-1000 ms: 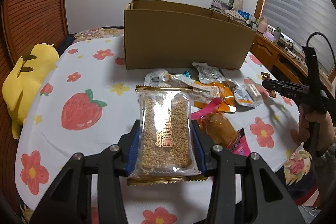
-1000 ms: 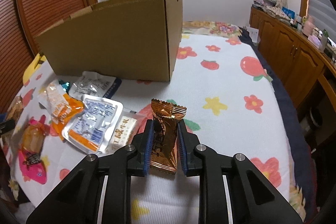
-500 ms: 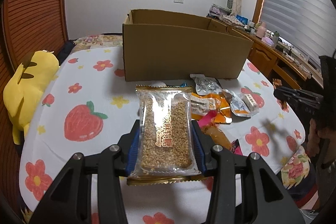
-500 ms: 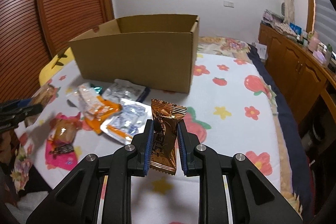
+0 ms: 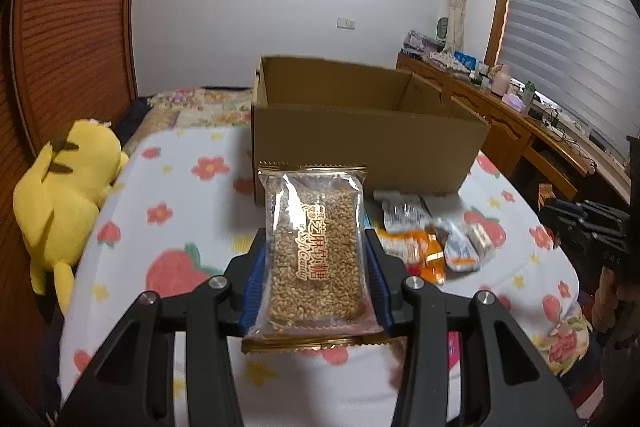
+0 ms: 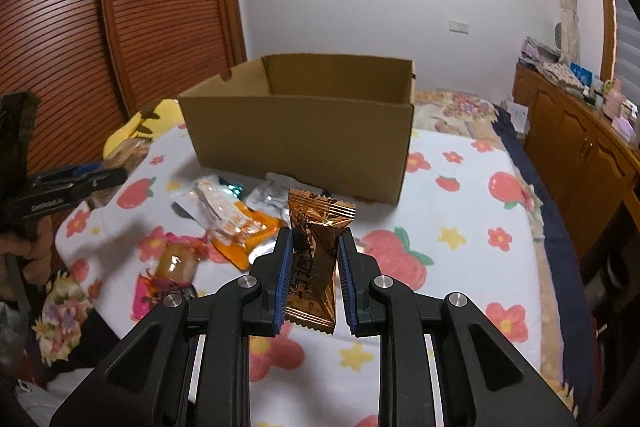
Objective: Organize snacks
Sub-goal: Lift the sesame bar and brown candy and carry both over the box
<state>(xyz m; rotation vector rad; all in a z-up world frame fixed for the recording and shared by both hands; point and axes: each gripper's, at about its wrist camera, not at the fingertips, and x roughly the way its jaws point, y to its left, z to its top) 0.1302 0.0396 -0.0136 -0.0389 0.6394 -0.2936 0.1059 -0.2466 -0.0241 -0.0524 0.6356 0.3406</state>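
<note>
My left gripper [image 5: 316, 247] is shut on a clear packet of golden grain bar [image 5: 316, 251], held up over the flowered cloth. My right gripper [image 6: 314, 239] is shut on a small copper foil candy packet [image 6: 314, 259]. An open brown cardboard box [image 5: 360, 147] [image 6: 304, 135] stands behind both, its inside showing from above. Several loose snack packets [image 5: 432, 243] [image 6: 236, 223] lie on the cloth in front of the box. The left gripper [image 6: 68, 187] shows at the left edge of the right wrist view, and the right gripper [image 5: 588, 231] at the right edge of the left wrist view.
A yellow plush toy [image 5: 64, 195] lies at the bed's left edge against a wooden slatted door [image 6: 120, 7]. A wooden sideboard [image 6: 576, 131] with small items runs along the right. The strawberry-and-flower cloth [image 6: 460, 195] lies bare to the right of the box.
Both grippers have risen with their packets still held; the box's open top now shows. The right wrist view has swung so that the box sits more in the middle.
</note>
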